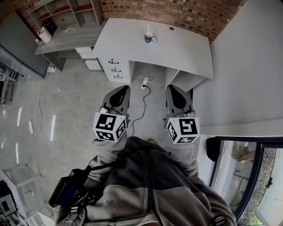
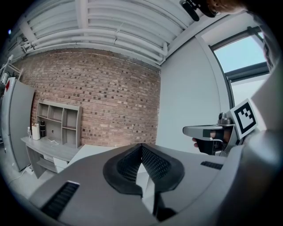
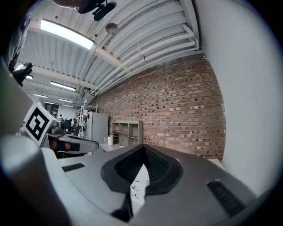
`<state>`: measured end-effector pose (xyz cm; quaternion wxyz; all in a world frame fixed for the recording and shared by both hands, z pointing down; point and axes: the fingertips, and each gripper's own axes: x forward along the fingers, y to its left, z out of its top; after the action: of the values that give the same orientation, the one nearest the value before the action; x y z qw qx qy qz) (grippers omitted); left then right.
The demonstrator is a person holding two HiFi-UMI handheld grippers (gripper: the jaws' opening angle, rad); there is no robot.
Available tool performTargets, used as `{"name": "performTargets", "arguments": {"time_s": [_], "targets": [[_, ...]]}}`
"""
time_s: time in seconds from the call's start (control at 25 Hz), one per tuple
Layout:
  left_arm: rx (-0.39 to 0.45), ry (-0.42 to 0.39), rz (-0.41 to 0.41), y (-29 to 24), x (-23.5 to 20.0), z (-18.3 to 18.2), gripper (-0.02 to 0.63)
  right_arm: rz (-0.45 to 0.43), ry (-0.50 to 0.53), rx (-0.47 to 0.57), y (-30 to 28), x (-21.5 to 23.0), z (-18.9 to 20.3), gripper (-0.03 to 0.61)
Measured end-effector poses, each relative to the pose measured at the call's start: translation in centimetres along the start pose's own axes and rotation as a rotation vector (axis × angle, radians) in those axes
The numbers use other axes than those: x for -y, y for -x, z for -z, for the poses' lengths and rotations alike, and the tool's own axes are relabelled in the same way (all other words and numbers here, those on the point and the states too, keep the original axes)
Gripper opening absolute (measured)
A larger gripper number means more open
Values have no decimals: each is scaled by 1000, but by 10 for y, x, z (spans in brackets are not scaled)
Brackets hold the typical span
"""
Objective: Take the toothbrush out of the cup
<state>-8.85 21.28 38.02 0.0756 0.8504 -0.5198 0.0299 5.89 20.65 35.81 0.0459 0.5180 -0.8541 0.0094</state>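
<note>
Brick wall at the far side of the room, with a white bench pushed up against it. I see the blue cup standing on the bench top near the back edge. The toothbrush stands upright in the cup, head end up. Nothing else sits close to the cup on that surface.

Below the bench top on the left I note a drawer stack. A white power strip lies on the grey floor in the knee gap, and a dark cable trails from it toward me. A lower grey desk with a shelf unit stands to the left of the bench.

Both tools are well apart from the bench, held close to the body, side by side over the floor. Left tool: in the left gripper view its tips are pressed together, with nothing between them. Right tool: the right gripper view shows the same, tips meeting and nothing pinched. Both point toward the bench and brick wall. A window shows at the lower right of the head view.
</note>
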Motion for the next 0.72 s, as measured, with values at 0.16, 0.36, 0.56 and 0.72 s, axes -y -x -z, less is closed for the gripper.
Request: {"name": "performTargets", "arguments": {"time_s": [0.16,0.36,0.56,0.72], "targets": [[-1,0,-3,-11,-17,0,3,-9,4,-5,-23,-3,2,0],[-11,5,-7,-24,-26,13,3,0,10,-30,-36,0,16,0],[-8,23,5,-22,-23,18,3,12,10,-54,-33,1,23,0],[-11,33,0,-25,-23,18,3,2,5,-68,-37,4,23,0]]}}
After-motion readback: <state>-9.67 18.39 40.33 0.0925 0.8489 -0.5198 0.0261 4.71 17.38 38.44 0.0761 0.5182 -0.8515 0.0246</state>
